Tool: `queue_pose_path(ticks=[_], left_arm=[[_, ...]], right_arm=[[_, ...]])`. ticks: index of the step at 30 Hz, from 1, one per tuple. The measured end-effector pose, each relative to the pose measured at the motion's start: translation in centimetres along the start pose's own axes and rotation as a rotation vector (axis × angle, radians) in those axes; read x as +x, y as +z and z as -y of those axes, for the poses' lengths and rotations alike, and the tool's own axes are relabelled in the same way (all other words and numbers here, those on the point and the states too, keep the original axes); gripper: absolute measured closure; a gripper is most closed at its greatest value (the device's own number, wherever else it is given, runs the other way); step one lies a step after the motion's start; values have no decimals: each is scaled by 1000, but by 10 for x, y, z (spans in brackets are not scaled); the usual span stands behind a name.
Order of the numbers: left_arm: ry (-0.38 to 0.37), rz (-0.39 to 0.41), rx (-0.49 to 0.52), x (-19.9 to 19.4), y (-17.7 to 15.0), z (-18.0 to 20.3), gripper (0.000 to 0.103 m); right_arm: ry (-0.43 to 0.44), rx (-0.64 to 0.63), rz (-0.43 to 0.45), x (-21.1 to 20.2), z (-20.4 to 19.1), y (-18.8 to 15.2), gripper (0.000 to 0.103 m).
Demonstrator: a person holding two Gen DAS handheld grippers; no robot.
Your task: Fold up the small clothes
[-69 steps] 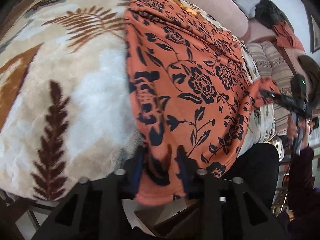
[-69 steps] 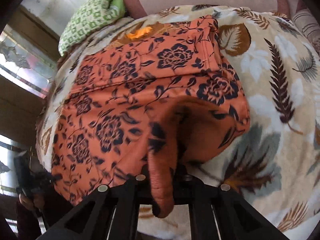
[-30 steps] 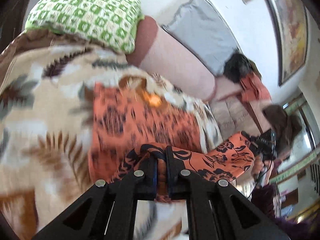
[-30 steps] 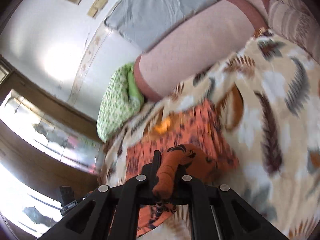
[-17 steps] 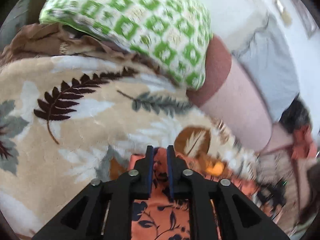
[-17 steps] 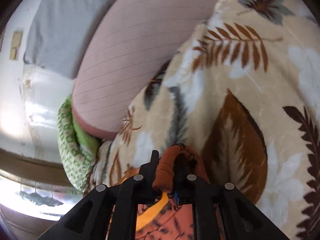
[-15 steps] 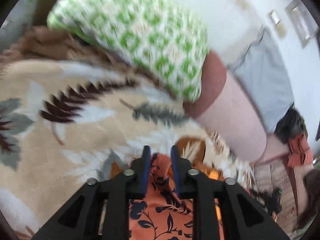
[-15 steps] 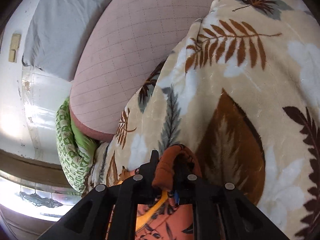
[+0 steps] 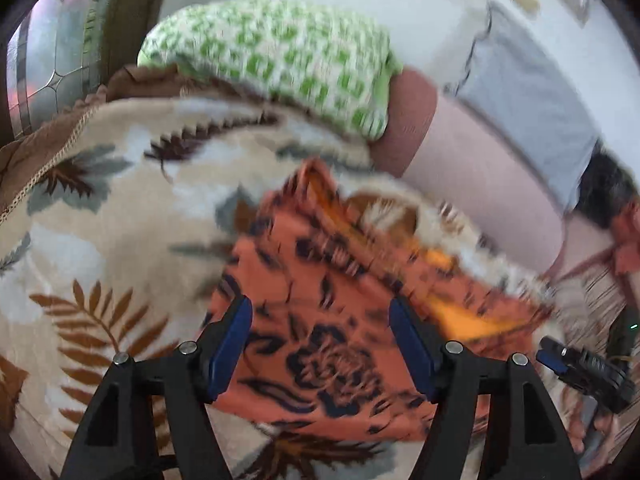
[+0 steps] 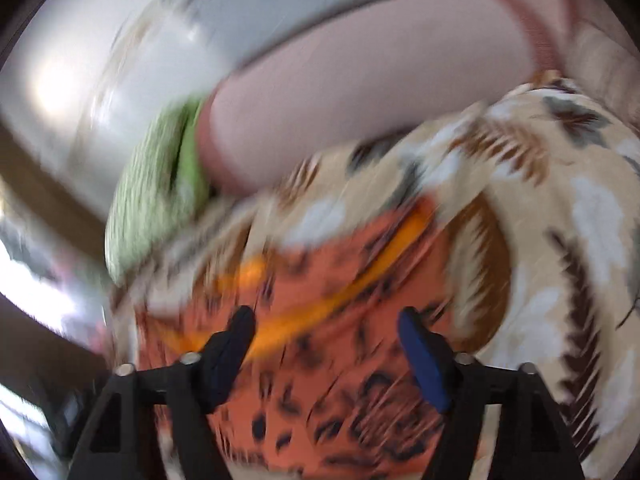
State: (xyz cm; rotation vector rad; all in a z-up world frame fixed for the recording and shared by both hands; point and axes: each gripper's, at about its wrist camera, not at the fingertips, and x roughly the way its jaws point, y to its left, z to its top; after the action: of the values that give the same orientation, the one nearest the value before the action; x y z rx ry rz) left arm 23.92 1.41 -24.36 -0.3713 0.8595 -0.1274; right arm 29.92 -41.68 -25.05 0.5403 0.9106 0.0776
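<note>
With both the left claw [image 9: 320, 338] and the right claw [image 10: 326, 338] spread wide and holding nothing, the orange floral garment [image 9: 332, 320] lies loose on the leaf-print blanket [image 9: 100, 248] just ahead of their tips, so its fold may spring open.

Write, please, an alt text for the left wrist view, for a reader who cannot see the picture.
The open left gripper hovers over an orange floral garment lying on a beige leaf-patterned blanket, with nothing held between its blue-padded fingers. Behind lie a green-and-white pillow and a pink bolster; the right gripper shows at the right edge. The picture is motion-blurred.
</note>
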Motion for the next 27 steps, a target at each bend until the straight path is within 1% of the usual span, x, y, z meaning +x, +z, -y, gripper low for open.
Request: queue_pose_path(ticks=[1,2,3,4,6,7,9,11,13,14,16,18,19,21,22,24,26,27], left_arm=[[17,-12,9,5,-3,-2,31],[34,-28,6,10,-5,-8,31],[45,-38,0,12,-7,-11,32],[57,-50,-18,16,-6,-18,32],[54,-71,-59,22,-4,-30,32],[62,-93,-69,27,-3,-35,32],[121,-119,-50,34,-3,-40,31],[129,-145,-82,40,-3,-51,32],[114,-155,-129,40,-2,-61,32],[111,-152,-140,38,-1,-65,32],[121,-135,-137,33,1,-68,32],[111,-121,-132,29,4,-68,32],[102,-113,-131,27,5,-66,32],[92,-107,-114,24,4,-62,32],[93,-111,-103,24,2,-59,32],[103,-125,-97,27,-2,-58,32],[125,-159,-94,34,-7,-59,31],[132,-172,-93,36,-9,-60,31]], right_arm=[[4,-56,-68,14,-18,-14,63],[-5,-117,-141,32,-38,-31,65],[-8,-151,-178,42,-48,-42,66],[-9,-199,-223,59,-66,-53,66],[-14,-236,-255,81,-87,-60,66],[-28,-253,-263,99,-100,-56,66],[-71,-267,-252,125,-118,-41,66],[-109,-259,-193,149,-132,-9,66],[-104,-199,-72,153,-139,30,66],[-85,-151,11,146,-140,50,66],[-48,-53,110,128,-138,75,66],[-24,-44,119,113,-144,79,65],[-30,-58,124,107,-144,78,65],[-74,-108,125,88,-133,65,65],[-102,-113,113,79,-122,57,65],[-167,-89,84,75,-91,46,65],[-268,-26,44,73,-48,35,65],[-292,6,29,79,-34,37,65]])
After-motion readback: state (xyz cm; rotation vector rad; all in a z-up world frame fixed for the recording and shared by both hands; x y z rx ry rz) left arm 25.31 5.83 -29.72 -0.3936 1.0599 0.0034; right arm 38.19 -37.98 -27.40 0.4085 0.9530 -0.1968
